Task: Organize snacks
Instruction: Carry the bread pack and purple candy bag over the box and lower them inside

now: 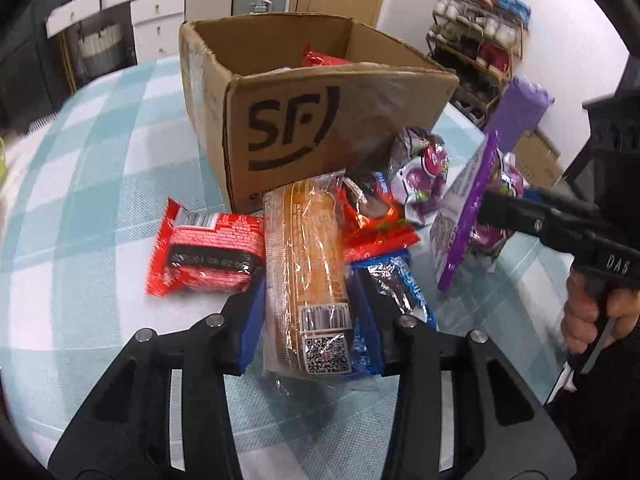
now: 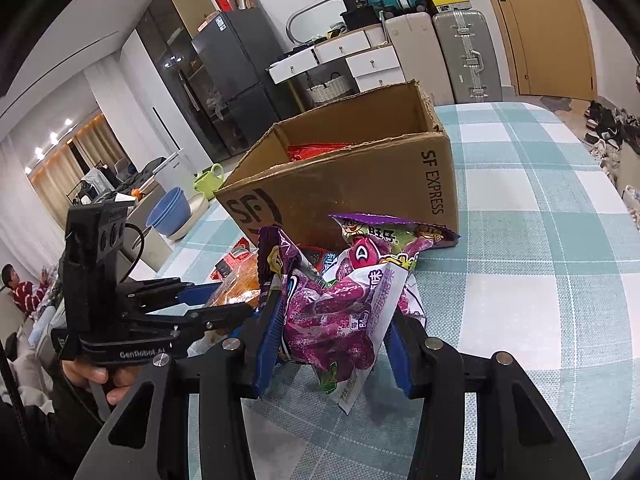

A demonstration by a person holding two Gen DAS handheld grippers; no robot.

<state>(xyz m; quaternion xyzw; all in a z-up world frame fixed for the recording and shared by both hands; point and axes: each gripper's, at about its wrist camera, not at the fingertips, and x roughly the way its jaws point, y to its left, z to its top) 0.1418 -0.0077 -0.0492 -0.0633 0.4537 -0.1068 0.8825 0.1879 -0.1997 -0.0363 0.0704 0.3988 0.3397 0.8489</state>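
An open cardboard SF box [image 1: 320, 120] stands on the checked tablecloth, with red packets inside. In front of it lies a pile of snacks. My left gripper [image 1: 310, 320] is shut on a long orange biscuit pack [image 1: 306, 264]. A red packet [image 1: 204, 252] lies left of it and a blue packet [image 1: 400, 292] to its right. My right gripper [image 2: 332, 328] is shut on a purple candy bag [image 2: 340, 312] and holds it upright near the box [image 2: 352, 184]. The right gripper also shows in the left wrist view [image 1: 486, 204], clamping the purple bag [image 1: 464, 212].
More purple candy bags [image 1: 420, 172] and a red wrapper [image 1: 376, 232] lie against the box front. Blue bowls [image 2: 168, 208] and a green cup [image 2: 208, 180] stand at the table's far left. A shoe rack [image 1: 476, 40], drawers and suitcases stand beyond the table.
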